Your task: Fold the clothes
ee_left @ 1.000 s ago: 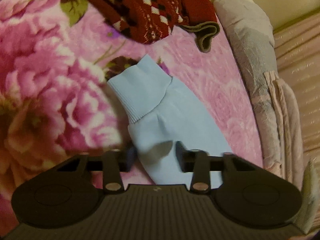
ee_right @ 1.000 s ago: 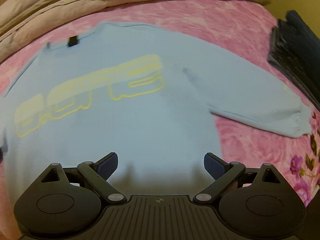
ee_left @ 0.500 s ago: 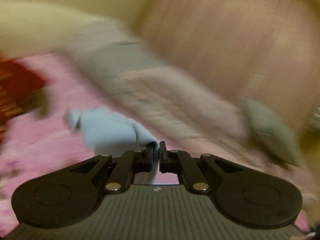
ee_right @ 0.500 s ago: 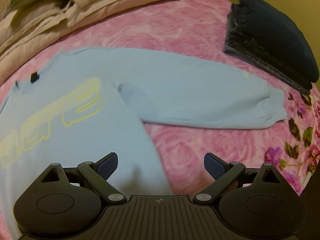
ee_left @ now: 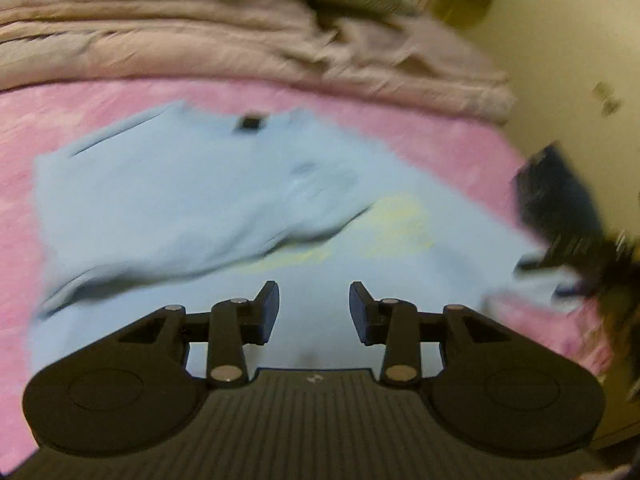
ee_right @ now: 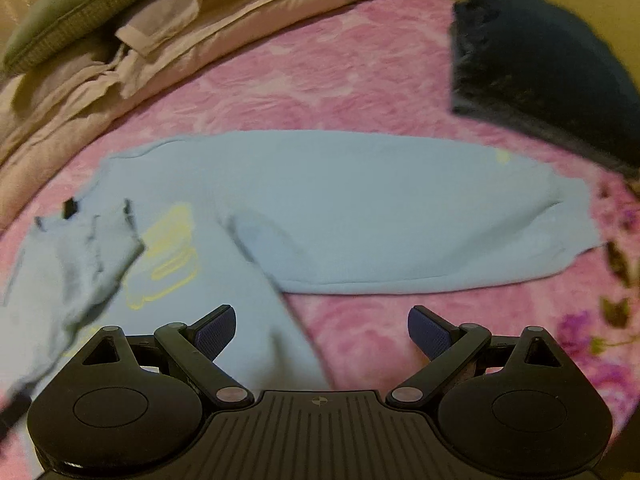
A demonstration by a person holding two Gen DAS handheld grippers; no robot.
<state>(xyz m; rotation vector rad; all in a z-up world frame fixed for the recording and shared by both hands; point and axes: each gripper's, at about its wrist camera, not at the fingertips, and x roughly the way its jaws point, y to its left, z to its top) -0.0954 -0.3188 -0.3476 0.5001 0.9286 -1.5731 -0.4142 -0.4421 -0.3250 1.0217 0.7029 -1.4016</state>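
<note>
Since the earlier frames, one sleeve (ee_right: 76, 264) of the light blue sweatshirt (ee_right: 340, 208) has been carried over and dropped across the chest, so it now lies folded over the left end of the yellow lettering (ee_right: 168, 256); the left gripper (ee_left: 314, 308), which was pinched shut on that sleeve, has let go. Its fingers (ee_left: 266, 312) are opening, partly spread, with nothing between them, and it hovers over the lower body of the sweatshirt. Taking the sweatshirt as the landmark: it lies flat on the pink floral bedspread (ee_right: 320, 72), neck label (ee_right: 70, 208) toward the far side. To its left is only bedspread. Beyond it, along the far edge of the bed, runs a heap of beige bedding (ee_right: 168, 32) with a green cushion (ee_right: 76, 4) on top. Above its hem, the right gripper (ee_right: 320, 332) hangs with fingers (ee_right: 430, 334) wide apart and empty, over the spot where the sweatshirt's side edge meets the bedspread. Stretching right from the body, the other sleeve (ee_right: 440, 220) lies out straight, its cuff near the right edge. Past that cuff, up and to the right, sits a dark navy folded garment (ee_right: 540, 64), apart from the sweatshirt.
</note>
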